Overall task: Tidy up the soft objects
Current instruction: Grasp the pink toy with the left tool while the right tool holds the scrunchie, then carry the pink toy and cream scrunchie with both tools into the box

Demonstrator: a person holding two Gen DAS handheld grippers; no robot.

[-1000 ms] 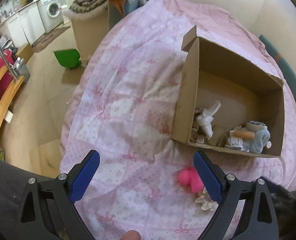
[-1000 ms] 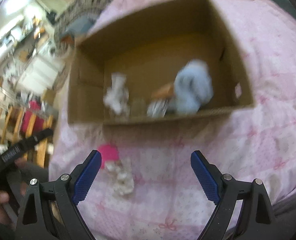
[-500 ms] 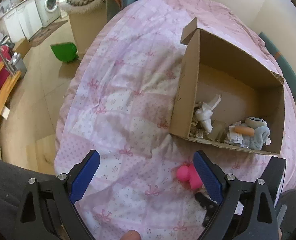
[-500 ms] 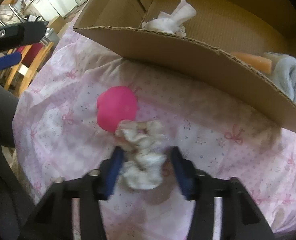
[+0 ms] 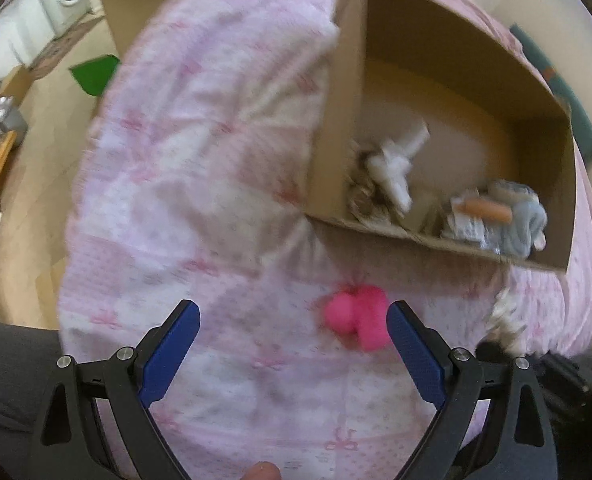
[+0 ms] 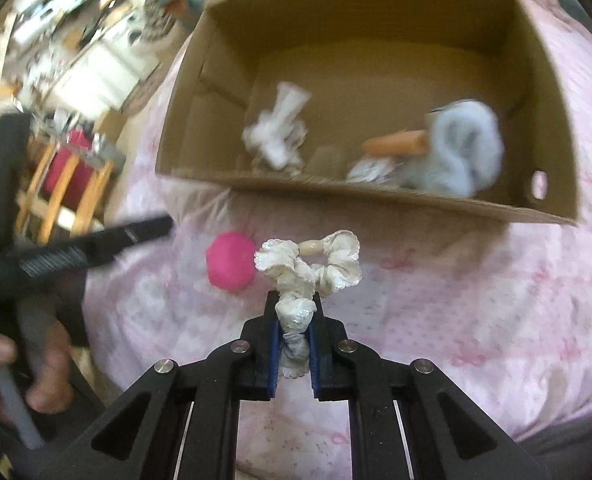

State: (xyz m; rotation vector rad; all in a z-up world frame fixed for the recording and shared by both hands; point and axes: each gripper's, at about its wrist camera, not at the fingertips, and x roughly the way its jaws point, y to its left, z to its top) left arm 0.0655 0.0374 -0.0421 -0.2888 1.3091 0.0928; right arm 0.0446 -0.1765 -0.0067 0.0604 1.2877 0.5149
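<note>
Gripping: the right claw [image 6: 293,320] is clenched on a cream ruffled fabric scrunchie [image 6: 310,268], pinched between its blue-padded fingers [image 6: 273,344]; the loop stands up above the fingertips, lifted clear of the bed
Landmark: an open brown cardboard box [image 6: 376,196] sitting on a bed with a pink patchwork quilt printed with bows [image 6: 476,300]
Scrunchie place: in front of the box's near wall, outside it, held over the quilt; in the left wrist view it shows as a pale blur [image 5: 504,316] below the box's near right corner
Left claw: [image 5: 293,328] released, blue pads spread wide, hovering over the quilt [image 5: 215,200] in front of the box [image 5: 336,120]
Pink toy: a bright pink rounded plush object [image 5: 358,316] lies on the quilt just in front of the box's near wall, close by the left claw's right finger; in the right wrist view it [image 6: 230,260] sits just left of the scrunchie
Inside the box: a white crumpled cloth item [image 6: 279,136] toward the left of the near wall, a pale blue fluffy plush with an orange part [image 6: 460,148] toward the right
Sharpness: both views are motion-blurred, so finer detail inside the box cannot be made out
</note>
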